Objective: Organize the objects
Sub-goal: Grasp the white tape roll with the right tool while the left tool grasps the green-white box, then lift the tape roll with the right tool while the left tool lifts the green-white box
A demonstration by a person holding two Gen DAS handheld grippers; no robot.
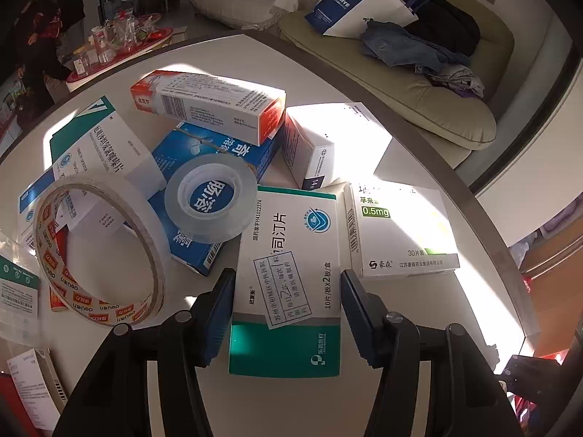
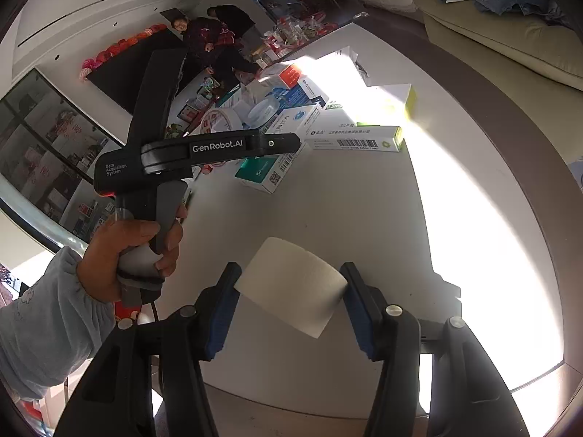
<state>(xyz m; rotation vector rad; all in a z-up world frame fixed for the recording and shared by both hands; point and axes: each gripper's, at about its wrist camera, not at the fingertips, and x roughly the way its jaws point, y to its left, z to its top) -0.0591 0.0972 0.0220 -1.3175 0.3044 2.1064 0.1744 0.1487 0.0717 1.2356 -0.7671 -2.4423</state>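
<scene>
A white and green medicine box [image 1: 288, 240] lies flat on the round white table [image 1: 419, 309]. My left gripper [image 1: 288, 291] straddles it, both blue pads against its long sides. In the right wrist view, my right gripper [image 2: 291, 291] is shut on a white roll [image 2: 288, 273], with a pad at each flat end. The pile of boxes [image 2: 291, 116] lies farther back there. A hand [image 2: 135, 251] in a pale blue sleeve holds the left tool's handle on the left.
Around the held box lie a 0.5mg box [image 1: 400, 233], a red and white box [image 1: 207, 105], a blue box [image 1: 218, 153], a clear tape roll [image 1: 211, 200] and a double-sided tape roll [image 1: 98, 255]. A sofa [image 1: 419, 83] stands beyond the table edge. Two people [image 2: 218, 36] are far back.
</scene>
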